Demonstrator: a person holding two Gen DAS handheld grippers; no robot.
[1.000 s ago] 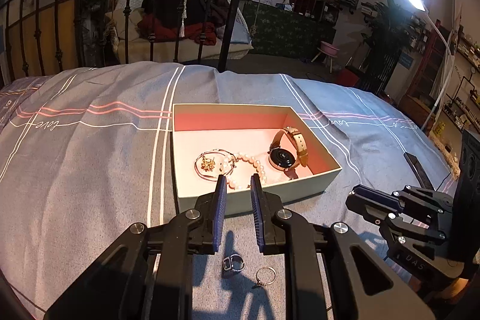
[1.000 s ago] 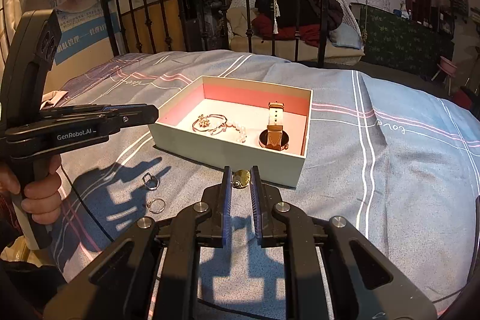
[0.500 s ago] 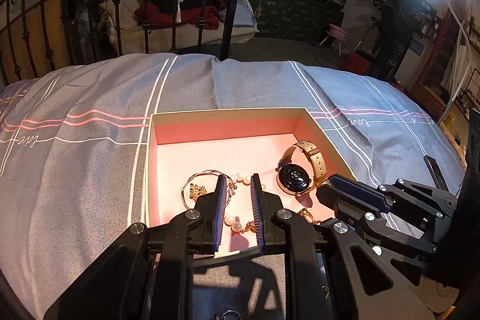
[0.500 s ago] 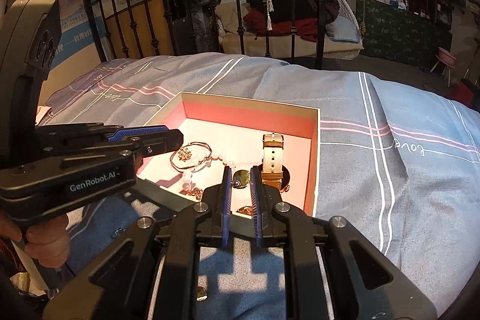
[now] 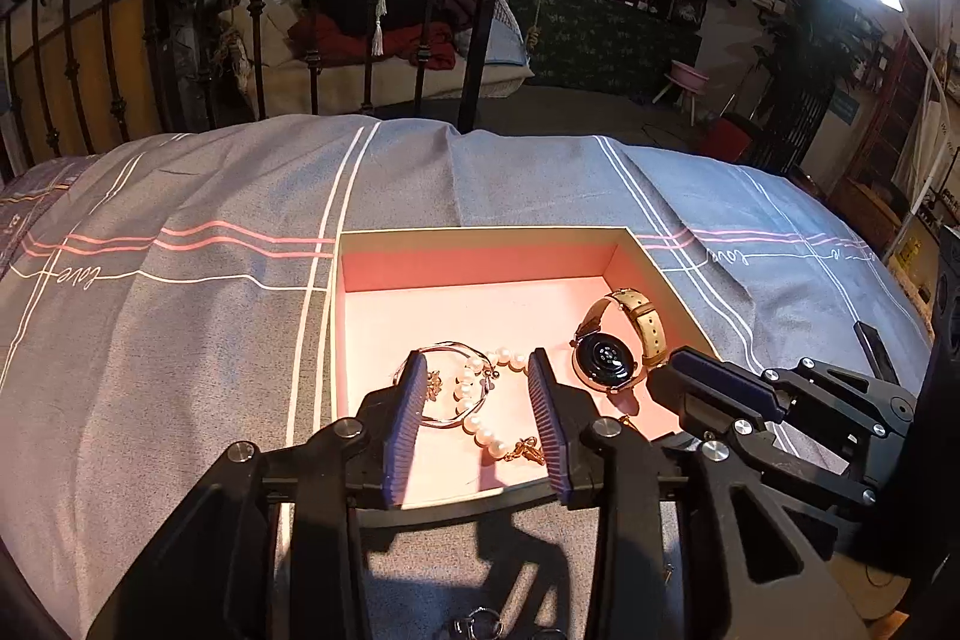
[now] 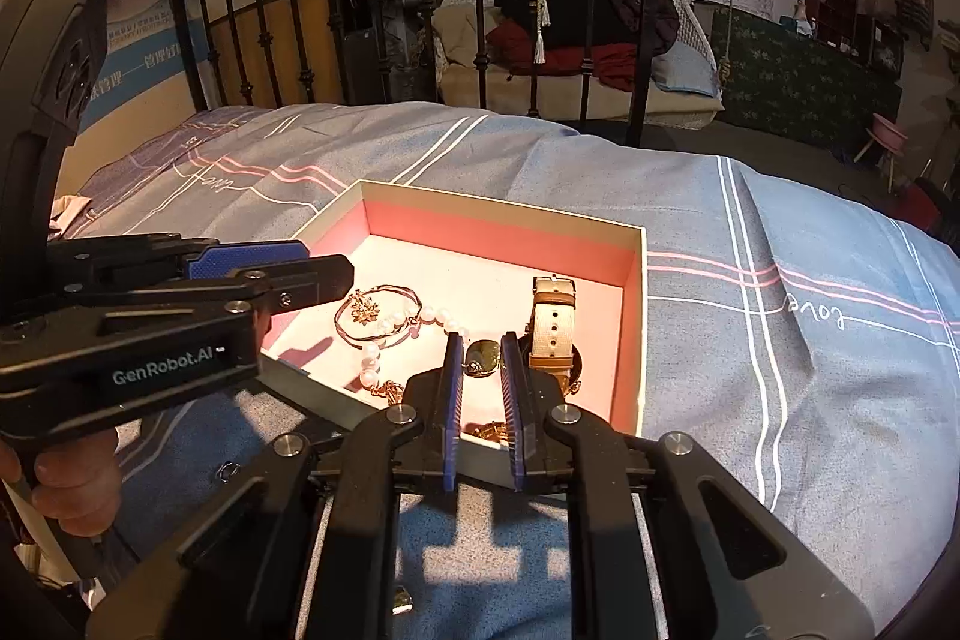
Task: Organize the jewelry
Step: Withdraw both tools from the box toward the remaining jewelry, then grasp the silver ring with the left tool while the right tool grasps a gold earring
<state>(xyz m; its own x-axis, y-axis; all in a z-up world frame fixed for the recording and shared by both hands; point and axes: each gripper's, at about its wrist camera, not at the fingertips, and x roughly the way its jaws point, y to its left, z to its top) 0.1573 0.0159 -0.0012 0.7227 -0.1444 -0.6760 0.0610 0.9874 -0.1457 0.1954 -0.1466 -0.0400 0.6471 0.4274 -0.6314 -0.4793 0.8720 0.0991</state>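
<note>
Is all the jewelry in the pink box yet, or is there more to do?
Not yet. The watch, pearl bracelet and bangle already lie in the box. The right tool holds a small green pendant over it; the left tool is opening, empty. Rings on the bedspread remain.

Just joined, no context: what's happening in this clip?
A person holds a claw in each hand over an open pink-lined cardboard box on a grey striped bedspread. The right claw grips a small dark oval pendant above the box. The left claw is opening, nothing pinched. A pearl bracelet and tan-strapped watch already lie inside.
</note>
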